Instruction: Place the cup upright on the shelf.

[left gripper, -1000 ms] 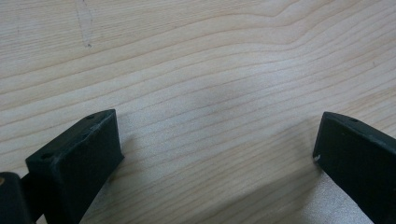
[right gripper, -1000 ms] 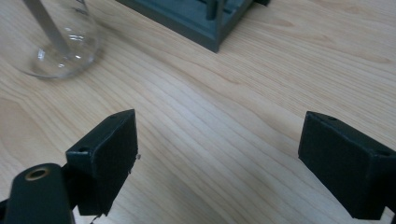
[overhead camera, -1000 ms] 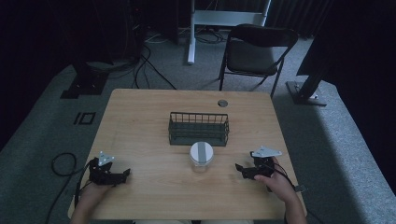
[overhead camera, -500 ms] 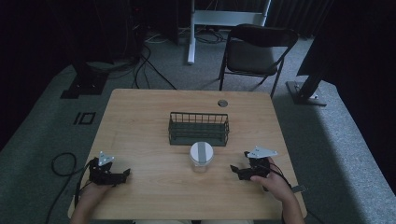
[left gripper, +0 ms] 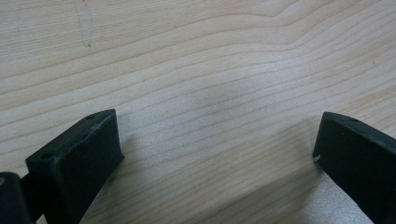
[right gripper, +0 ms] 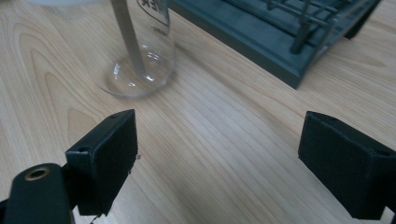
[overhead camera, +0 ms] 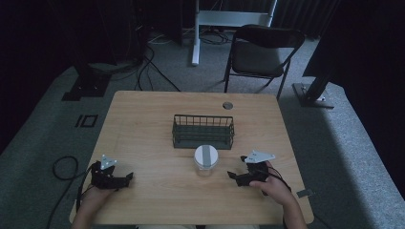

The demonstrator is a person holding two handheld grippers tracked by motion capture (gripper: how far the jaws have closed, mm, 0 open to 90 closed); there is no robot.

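The right claw (overhead camera: 235, 176) had edged toward the jar (overhead camera: 206, 160), jaws spread wide and empty. The left claw (overhead camera: 128, 177), likewise agape, rested far from the jar. Nothing was grasped yet.

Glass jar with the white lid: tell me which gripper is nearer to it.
Right. The right gripper sits just to the right of the glass jar, jaws open toward it. The left gripper rests far off near the table's left front corner, also open.
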